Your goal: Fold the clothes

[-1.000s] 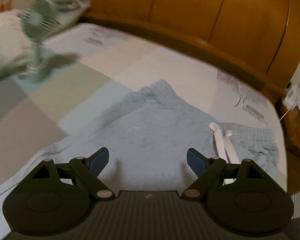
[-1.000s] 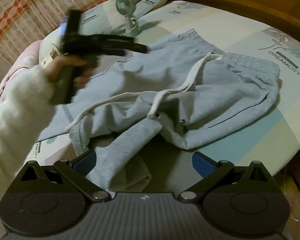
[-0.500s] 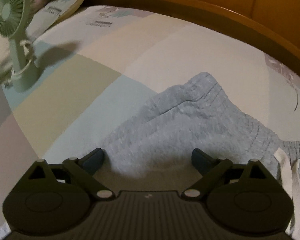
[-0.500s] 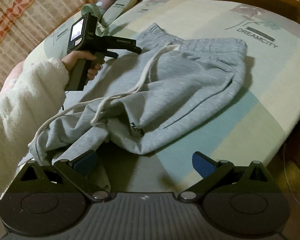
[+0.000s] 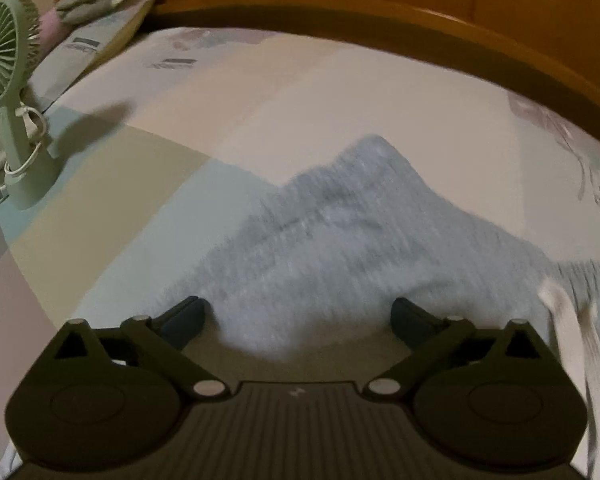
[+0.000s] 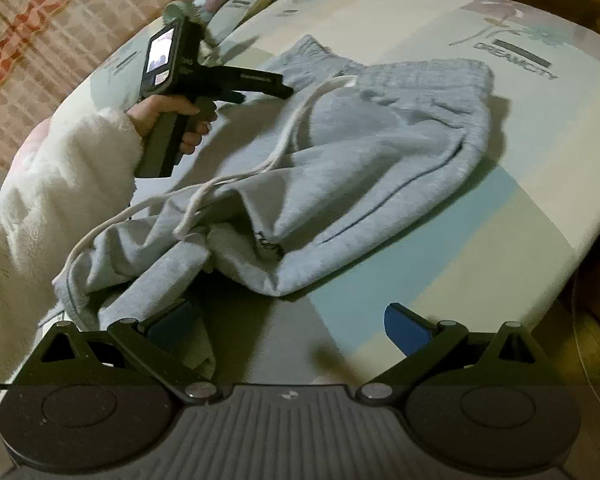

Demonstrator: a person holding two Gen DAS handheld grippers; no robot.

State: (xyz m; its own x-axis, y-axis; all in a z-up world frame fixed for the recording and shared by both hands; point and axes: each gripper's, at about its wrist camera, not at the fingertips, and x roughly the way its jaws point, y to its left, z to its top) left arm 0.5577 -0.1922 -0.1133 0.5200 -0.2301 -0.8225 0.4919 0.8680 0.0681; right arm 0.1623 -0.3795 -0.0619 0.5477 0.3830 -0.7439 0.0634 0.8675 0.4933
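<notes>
two claws over grey pants on a bed
left claw spread wide above the blurred waistband; right claw spread wide, one pant leg partly hidden behind its finger.

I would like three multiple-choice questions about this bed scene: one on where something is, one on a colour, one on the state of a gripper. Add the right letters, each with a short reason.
1. Where does the small fan stand?
A. on the bed sheet, left of the grey trousers
B. on the trousers
C. on the floor

2. What colour is the drawstring?
A. red
B. white
C. black

3. How is the right gripper?
A. shut on the drawstring
B. shut on nothing
C. open

Answers:
1. A, its base rests on the sheet, apart from the trousers.
2. B, the cord lies pale white across the grey cloth.
3. C, its blue pads stand far apart, nothing pinched between them.
</notes>
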